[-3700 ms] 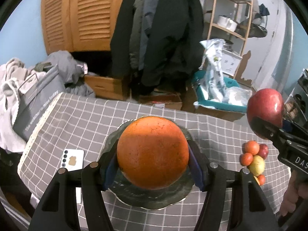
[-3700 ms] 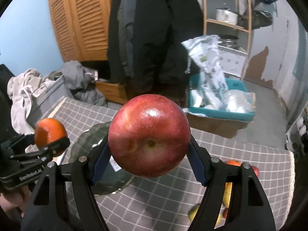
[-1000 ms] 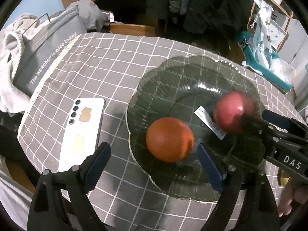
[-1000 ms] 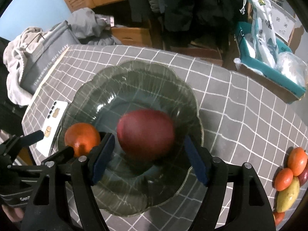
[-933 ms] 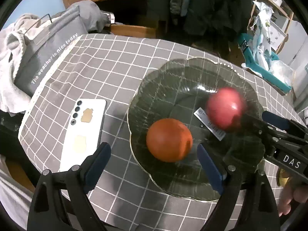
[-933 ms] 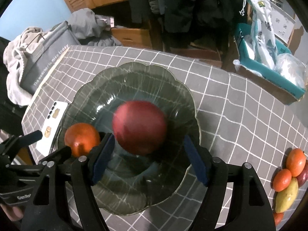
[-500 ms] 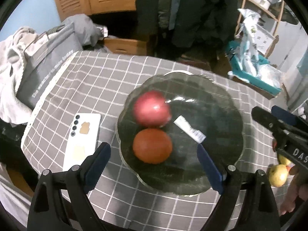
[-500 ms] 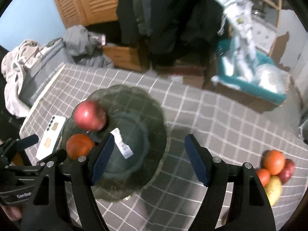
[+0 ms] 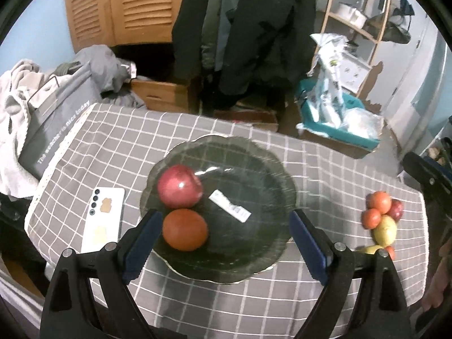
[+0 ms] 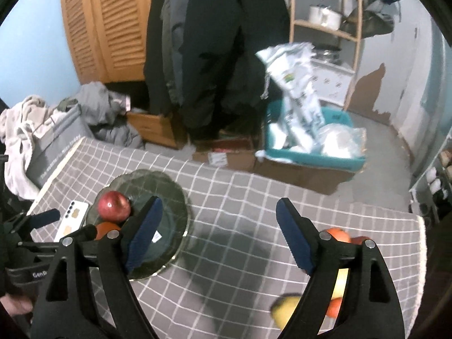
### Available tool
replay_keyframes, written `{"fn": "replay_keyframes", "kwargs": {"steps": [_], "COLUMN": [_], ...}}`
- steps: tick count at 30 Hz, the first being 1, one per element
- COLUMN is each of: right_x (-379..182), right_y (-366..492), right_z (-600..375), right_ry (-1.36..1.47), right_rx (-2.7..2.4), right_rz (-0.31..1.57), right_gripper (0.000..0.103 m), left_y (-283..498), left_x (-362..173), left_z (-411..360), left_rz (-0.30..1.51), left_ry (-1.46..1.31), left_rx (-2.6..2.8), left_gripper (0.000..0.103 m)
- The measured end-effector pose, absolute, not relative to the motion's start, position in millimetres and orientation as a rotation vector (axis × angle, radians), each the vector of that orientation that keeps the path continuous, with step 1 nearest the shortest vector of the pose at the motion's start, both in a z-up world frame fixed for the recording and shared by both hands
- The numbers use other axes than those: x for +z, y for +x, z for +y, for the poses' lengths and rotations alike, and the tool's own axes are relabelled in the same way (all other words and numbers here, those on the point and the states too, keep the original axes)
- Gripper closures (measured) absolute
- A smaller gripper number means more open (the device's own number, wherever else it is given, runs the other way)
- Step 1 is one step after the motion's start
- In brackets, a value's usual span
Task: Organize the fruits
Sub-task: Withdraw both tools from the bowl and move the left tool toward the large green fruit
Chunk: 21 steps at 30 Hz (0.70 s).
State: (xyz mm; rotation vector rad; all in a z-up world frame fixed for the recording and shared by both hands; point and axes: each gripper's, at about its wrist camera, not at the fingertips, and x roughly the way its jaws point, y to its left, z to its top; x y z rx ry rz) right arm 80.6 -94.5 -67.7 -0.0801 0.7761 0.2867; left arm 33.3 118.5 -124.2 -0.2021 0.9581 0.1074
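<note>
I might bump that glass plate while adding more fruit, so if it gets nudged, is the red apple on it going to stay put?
Probably not: the red apple is round and sits on the smooth, dished glass plate, so it could roll. The orange touching it may block one side only.

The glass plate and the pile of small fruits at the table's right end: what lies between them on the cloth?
Nothing: in the left wrist view only bare checked tablecloth separates the plate from the fruit pile.
</note>
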Motion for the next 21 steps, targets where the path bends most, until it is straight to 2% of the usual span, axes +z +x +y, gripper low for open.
{"fn": "replay_keyframes", "kwargs": {"steps": [3,6,21], "right_x": [-56.7,-47.1,-25.7], "right_y": [70.8,60.9,21.7], "right_z": [-107.9,-121.1,-190.0], "right_ry": [-0.071,-0.068,-0.064], "right_rx": [0.272,0.256,0.157], "right_rz": [0.752,0.729,0.664], "right_gripper": [0.018,0.018,0.018], "left_y": [29.9,25.9,17.8], "left_x": [-111.6,-96.8,-63.9], "left_z": [110.0,99.7,48.1], "left_rz": [0.93,0.885,0.819], "left_ry": [-0.204,-0.187,-0.155], "left_rx": [0.09,0.075,-0.045], "left_gripper": [0.01,0.001,0.001]}}
